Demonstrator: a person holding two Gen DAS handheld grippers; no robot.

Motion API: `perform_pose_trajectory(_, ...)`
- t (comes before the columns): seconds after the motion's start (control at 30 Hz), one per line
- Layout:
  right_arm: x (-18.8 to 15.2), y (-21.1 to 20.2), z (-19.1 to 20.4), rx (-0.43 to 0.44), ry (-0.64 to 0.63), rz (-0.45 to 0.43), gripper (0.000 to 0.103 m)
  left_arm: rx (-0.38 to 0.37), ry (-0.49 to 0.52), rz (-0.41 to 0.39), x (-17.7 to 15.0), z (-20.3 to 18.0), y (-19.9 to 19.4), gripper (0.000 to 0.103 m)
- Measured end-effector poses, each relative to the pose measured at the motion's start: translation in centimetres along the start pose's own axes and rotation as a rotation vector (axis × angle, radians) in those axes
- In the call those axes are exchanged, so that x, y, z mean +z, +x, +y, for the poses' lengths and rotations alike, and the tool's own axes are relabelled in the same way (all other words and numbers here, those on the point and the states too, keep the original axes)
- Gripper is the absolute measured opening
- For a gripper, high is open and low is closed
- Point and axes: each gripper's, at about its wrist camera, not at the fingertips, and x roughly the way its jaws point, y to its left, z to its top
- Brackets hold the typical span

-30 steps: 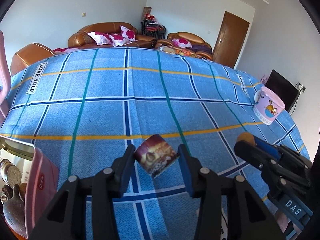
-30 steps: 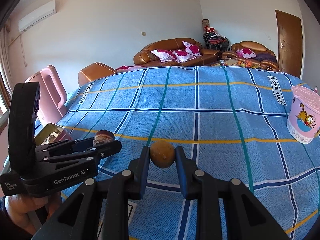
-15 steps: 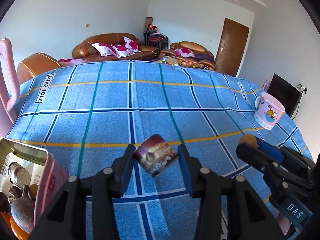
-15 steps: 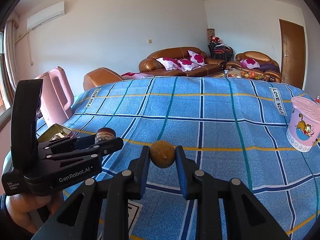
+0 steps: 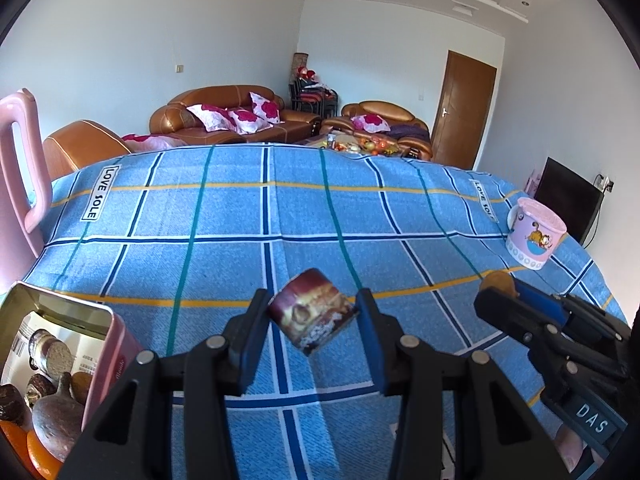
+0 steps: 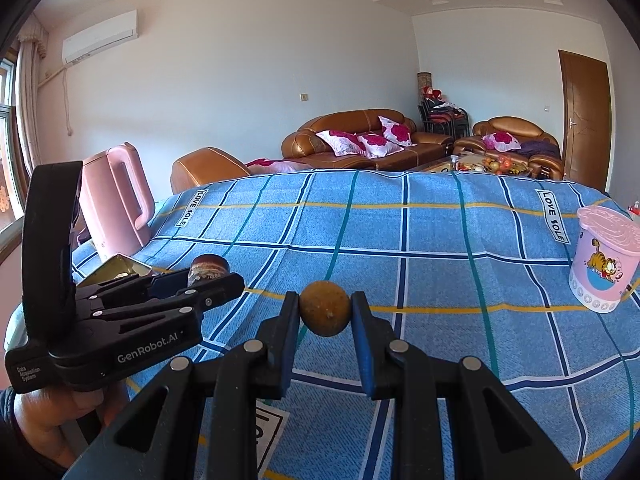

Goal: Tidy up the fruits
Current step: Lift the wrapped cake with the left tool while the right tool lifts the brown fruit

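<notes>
The left gripper (image 5: 312,324) pinches a small dark-brown, squat cylindrical item with a printed wrapper (image 5: 313,317) between its blue-padded black jaws, which press on either side and hold it tilted above the blue plaid tablecloth (image 5: 224,216); whether it is a fruit or a packaged snack cannot be told. The right gripper (image 6: 325,312) is clamped on a small round brownish-yellow fruit (image 6: 325,309), its pads tight against both sides, lifted clear of the cloth. In the left wrist view the right gripper reaches in from the right edge, well apart from the left one. A pink rectangular metal tin (image 5: 108,344) stands open at the lower left, just beside the left gripper's arm, with several dark brown and orange fruits (image 5: 56,412) inside, one of them pear-shaped. A pink plastic kettle-like jug with a loop handle (image 6: 118,196) stands at the table's left edge behind the tin. A pink cup printed with a cartoon cat (image 6: 604,260) sits near the right edge, far from both grippers. In the right wrist view a person's hand (image 6: 52,412) grips the left tool's handle. Brown leather sofas with pink floral cushions (image 6: 352,140) stand beyond the table.
</notes>
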Motion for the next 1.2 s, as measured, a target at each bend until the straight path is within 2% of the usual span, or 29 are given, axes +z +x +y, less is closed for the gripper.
perform_pose_trajectory(1.2,-0.2,-2.4,0.8,-0.032,-0.044,-0.128,0.027,0.047,0.061,-0.172,-0.5,-1.2,-3.4,0.045)
